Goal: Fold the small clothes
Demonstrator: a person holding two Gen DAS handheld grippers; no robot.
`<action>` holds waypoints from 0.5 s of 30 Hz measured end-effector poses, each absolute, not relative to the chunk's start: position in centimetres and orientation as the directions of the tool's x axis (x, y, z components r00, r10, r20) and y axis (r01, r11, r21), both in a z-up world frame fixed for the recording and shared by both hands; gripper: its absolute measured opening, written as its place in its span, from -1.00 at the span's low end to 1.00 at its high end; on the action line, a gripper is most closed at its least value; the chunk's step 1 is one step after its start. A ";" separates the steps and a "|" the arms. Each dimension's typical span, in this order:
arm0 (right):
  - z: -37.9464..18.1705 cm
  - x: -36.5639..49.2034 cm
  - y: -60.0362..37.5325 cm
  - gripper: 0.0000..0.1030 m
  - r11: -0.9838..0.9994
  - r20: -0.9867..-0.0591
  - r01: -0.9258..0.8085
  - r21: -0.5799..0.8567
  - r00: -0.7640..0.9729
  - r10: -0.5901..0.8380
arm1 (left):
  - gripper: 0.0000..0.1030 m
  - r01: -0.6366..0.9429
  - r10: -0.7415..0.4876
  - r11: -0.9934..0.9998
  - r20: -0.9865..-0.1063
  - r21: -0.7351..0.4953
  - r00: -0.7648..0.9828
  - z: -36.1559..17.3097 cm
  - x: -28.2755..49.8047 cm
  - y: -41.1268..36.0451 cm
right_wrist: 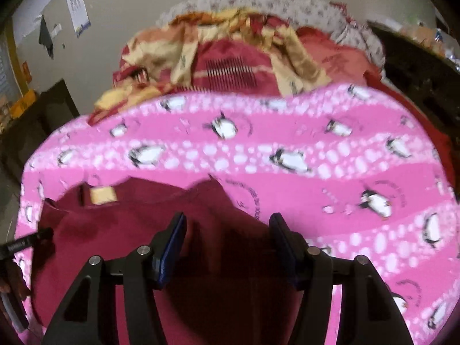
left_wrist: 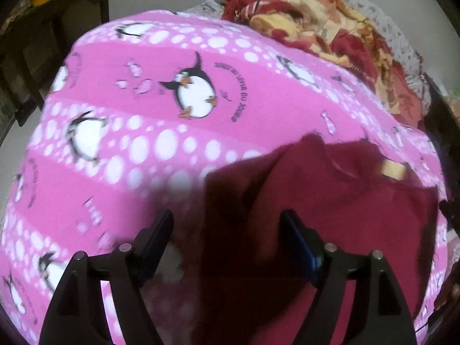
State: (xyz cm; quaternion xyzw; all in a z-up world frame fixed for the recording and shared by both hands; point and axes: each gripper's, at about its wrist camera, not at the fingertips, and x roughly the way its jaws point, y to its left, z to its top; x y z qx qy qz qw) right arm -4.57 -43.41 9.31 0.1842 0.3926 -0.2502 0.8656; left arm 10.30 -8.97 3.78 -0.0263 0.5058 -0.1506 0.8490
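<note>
A pink penguin-print blanket covers the bed and serves as the folding surface, its bands of white dots and cartoon penguins running across both views. On it, close under the tools, lies a dark red shirt, spread mostly flat with its neckline turned away from the person and a pale yellow neck label showing at the collar.

The left gripper hangs over the shirt's left edge, its jaws wide apart with nothing between them; one finger sits above the blanket, the other above the red cloth. The right gripper hangs over the opposite part of the same shirt, jaws likewise apart and empty, with the label off to its left near the collar. At the far left edge of the right wrist view the tip of the other tool is visible beside the shirt's edge. Both views are blurred, so whether any finger touches the fabric cannot be told.

Beyond the shirt the blanket stretches away bare. Past its far edge sits a heap of red and yellow bedding against a white lace-edged pillow. Behind that rises a plain pale wall, with a paper notice pinned on it and dark wooden furniture to the left.
</note>
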 end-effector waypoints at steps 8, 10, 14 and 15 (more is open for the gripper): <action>9.7 2.6 -31.5 0.64 0.924 -0.801 0.223 0.312 0.584 0.130 | 0.51 0.219 -0.357 0.932 -0.825 -0.288 0.437 4.0 3.7 -2.8; 8.6 5.5 -28.3 0.66 0.929 -0.815 0.176 0.325 0.550 0.181 | 0.51 0.217 -0.381 0.923 -0.824 -0.317 0.418 3.4 2.4 -2.0; 6.2 11.2 -22.8 0.66 0.947 -0.857 0.114 0.300 0.469 0.215 | 0.51 0.227 -0.416 0.908 -0.820 -0.352 0.394 2.4 1.0 -1.1; 5.4 12.6 -21.4 0.66 0.953 -0.871 0.097 0.286 0.442 0.216 | 0.51 0.226 -0.423 0.905 -0.819 -0.360 0.389 2.1 0.8 -0.9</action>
